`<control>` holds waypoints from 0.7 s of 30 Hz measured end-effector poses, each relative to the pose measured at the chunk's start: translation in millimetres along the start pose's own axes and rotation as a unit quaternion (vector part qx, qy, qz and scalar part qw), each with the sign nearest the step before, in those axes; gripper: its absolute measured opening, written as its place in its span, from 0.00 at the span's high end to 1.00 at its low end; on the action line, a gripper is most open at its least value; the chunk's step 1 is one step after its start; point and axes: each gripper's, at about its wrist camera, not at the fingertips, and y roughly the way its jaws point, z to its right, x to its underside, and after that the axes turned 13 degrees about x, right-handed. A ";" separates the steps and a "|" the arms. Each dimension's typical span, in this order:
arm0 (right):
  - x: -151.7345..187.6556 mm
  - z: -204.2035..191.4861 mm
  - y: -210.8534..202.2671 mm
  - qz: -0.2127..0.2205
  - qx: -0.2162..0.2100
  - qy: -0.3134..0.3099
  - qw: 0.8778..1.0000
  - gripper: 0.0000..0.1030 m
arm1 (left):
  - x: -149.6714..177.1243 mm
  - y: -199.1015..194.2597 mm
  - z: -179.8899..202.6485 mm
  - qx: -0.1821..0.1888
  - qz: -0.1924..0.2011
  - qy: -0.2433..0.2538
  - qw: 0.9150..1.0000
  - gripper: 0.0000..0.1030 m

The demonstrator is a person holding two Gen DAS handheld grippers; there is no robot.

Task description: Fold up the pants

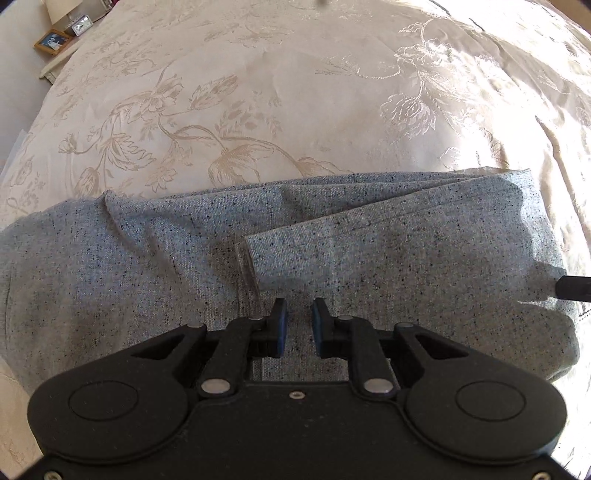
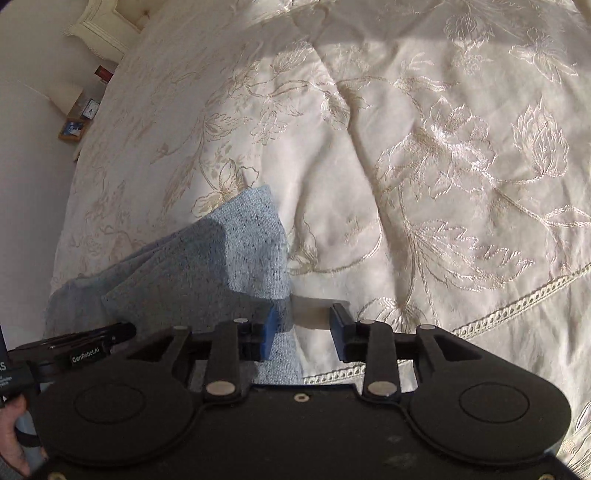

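Pants point(image 1: 332, 258): grey-blue speckled fabric, folded over on itself, lying across the near part of a bed; one leg end with its hem lies on top, near the middle of the bundle.
Bed point(image 1: 295, 92): covered by a cream bedspread with woven flowers and stems; sunlight falls on its right side.
Left gripper point(image 1: 298, 325): points steeply down over the pants; jaws a little apart, released, with nothing pinched between them.
Right gripper point(image 2: 303, 332): over the right edge of the pants; jaws spread wide and released; the left blue pad is above the fabric edge, the right one above bare bedspread.
Hand point(image 2: 14, 435): partly seen at the lower left of the right wrist view.
Bedside: a framed photo point(image 1: 53, 41) and a lamp point(image 1: 61, 11) far left.
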 end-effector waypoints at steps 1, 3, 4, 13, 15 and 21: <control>1.9 -0.2 3.4 -0.006 -0.008 -0.005 1.000 0.65 | -0.1 0.1 0.2 -0.003 -0.001 -0.002 1.000 0.76; 3.0 -0.7 14.1 -0.026 -0.035 -0.008 0.999 0.64 | -0.3 -0.5 -2.2 -0.006 -0.003 -0.008 1.000 0.76; 5.6 -5.3 17.6 -0.039 -0.047 -0.009 0.998 0.64 | -1.0 0.2 -3.3 -0.007 -0.004 -0.010 1.000 0.76; 10.0 -36.2 -19.3 0.004 -0.026 -0.070 0.997 0.94 | -1.8 -1.1 16.8 -0.004 -0.010 0.021 1.000 0.77; 6.5 -34.8 -43.3 0.030 -0.017 -0.079 0.996 0.96 | -1.6 -6.6 28.4 0.009 -0.004 0.024 1.000 0.80; -10.5 11.0 -78.7 0.065 0.060 -0.075 0.993 0.99 | 4.7 9.3 67.9 0.029 -0.023 0.055 0.998 0.76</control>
